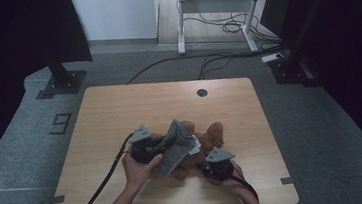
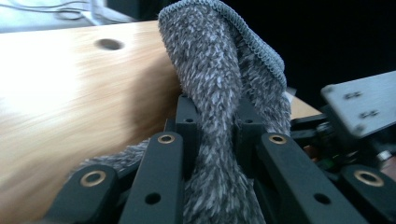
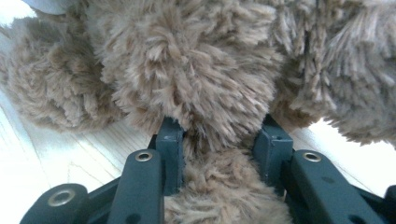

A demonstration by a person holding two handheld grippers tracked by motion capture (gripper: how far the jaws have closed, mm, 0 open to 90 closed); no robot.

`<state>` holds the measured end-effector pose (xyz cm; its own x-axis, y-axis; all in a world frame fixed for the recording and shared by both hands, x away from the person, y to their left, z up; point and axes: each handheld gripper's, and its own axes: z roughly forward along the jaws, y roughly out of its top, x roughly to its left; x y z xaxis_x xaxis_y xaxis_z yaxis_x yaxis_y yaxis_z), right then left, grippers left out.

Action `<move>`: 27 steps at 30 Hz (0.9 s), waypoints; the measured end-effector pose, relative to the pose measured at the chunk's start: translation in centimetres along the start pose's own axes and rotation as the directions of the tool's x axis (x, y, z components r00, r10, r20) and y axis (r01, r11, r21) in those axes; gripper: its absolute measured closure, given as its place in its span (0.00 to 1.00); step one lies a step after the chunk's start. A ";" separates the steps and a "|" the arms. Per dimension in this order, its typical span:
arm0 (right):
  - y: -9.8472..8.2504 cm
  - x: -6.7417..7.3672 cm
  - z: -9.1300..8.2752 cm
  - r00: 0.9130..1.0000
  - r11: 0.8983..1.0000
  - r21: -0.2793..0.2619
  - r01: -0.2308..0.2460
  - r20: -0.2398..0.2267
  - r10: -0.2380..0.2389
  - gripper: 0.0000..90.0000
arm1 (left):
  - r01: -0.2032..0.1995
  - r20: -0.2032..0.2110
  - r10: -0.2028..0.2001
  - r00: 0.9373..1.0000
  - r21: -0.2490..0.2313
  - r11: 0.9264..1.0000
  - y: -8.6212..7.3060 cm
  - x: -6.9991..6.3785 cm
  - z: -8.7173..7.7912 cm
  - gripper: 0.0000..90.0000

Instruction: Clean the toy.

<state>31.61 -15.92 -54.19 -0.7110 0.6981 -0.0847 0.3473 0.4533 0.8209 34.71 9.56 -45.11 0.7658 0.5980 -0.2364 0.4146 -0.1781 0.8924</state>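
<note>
Left tool (image 1: pixel 159 145) sits in my hand (image 1: pixel 138 170) above the worktop (image 1: pixel 105 114), lifting a grey cloth (image 1: pixel 175 145) off the brown plush toy (image 1: pixel 208 139). Its jaws pinch that cloth (image 2: pixel 219 112). My right tool (image 3: pixel 219 135) clamps plush fur (image 3: pixel 196 79), low on the worktop.

A pale wood-grain table (image 1: pixel 119 108) with a smooth, faintly sheened top is seen. Near its front edge, a brown plush toy (image 3: pixel 196 74) of long shaggy pile is clamped in the matt black plastic jaws of the right gripper (image 3: pixel 219 135). A grey fleecy cloth (image 2: pixel 215 93), nubby with a stitched hem, is pinched in the left gripper (image 2: pixel 217 126), brass-coloured rivets being set in its arms.
</note>
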 end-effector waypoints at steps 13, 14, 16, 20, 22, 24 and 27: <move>-0.1 0.0 0.0 1.000 1.000 -0.007 0.002 -0.003 -0.003 0.67 | -0.033 -0.011 0.034 0.999 0.136 0.990 3.0 -2.0 7.9 0.85; -0.1 0.0 0.0 1.000 1.000 -0.006 0.000 -0.004 0.000 0.67 | -0.043 -0.016 0.046 0.999 0.152 0.987 2.6 -1.9 8.0 0.85; -0.1 -0.1 0.0 1.000 1.000 -0.005 0.001 -0.006 -0.001 0.67 | -0.064 -0.029 0.069 0.997 0.148 0.987 2.1 -1.9 7.6 0.85; -0.1 -0.1 0.0 1.000 1.000 -0.006 -0.004 -0.008 0.004 0.67 | -0.096 -0.054 0.105 0.993 0.148 0.984 1.8 -1.8 6.2 0.85; -0.1 -0.1 0.0 1.000 1.000 -0.006 -0.003 -0.006 0.003 0.67 | -0.101 -0.070 0.112 0.991 0.144 0.984 1.6 -1.4 5.3 0.85; -0.1 -0.1 0.0 1.000 1.000 -0.005 -0.004 -0.008 0.004 0.67 | -0.105 -0.090 0.118 0.989 0.141 0.984 1.4 -0.9 4.4 0.85; -0.1 -0.1 0.0 1.000 1.000 -0.006 -0.006 -0.009 0.006 0.67 | -0.096 -0.128 0.114 0.985 0.137 0.986 1.0 0.2 2.7 0.85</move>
<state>31.69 -16.06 -54.29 -0.7146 0.6956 -0.0746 0.3479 0.4459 0.8247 36.64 7.39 -45.33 0.7387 0.6691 -0.0815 0.4024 -0.3407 0.8497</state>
